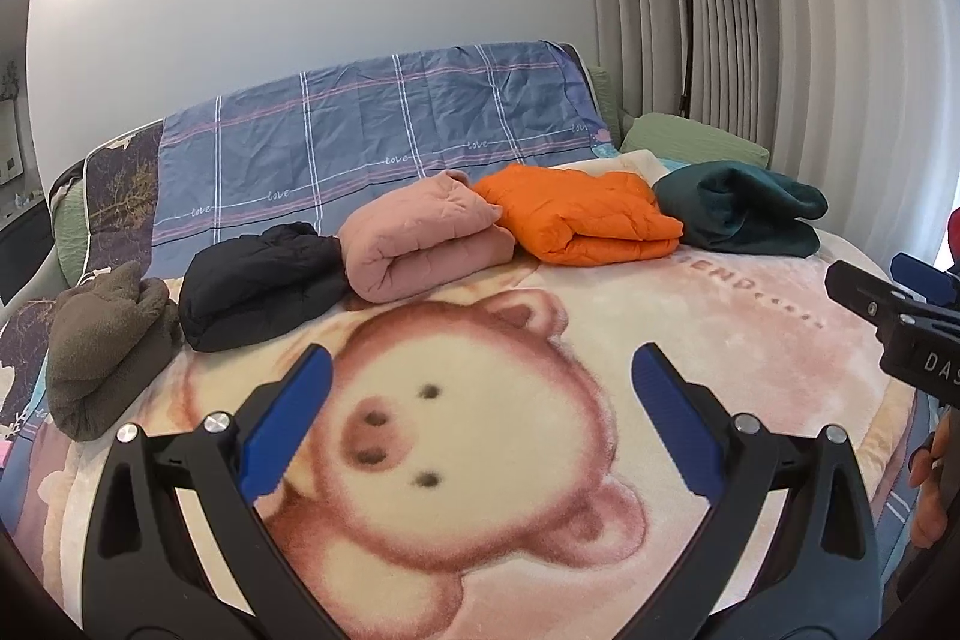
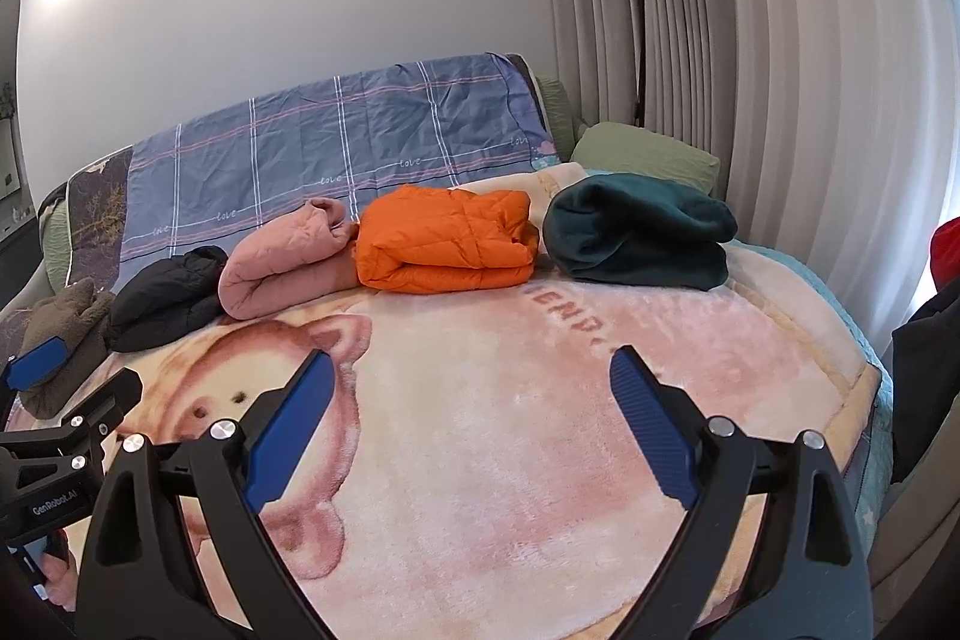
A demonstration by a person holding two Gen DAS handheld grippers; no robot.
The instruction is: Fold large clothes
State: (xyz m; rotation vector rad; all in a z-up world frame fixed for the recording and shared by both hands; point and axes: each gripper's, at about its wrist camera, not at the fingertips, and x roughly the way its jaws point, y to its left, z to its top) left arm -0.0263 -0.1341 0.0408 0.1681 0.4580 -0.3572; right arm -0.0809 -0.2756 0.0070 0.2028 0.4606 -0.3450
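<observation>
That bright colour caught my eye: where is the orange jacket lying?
The folded orange jacket lies at the far side of the bear blanket, between the pink bundle and the dark green one.

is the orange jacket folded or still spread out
Folded. The orange jacket lies as a compact bundle with stacked layers showing along its front edge, on the bear blanket between the pink bundle and the dark green one.

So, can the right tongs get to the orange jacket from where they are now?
Probably yes. The right tongs are open and empty, and only bare blanket lies between them and the folded orange jacket. The pink jacket touches its left side.
</observation>
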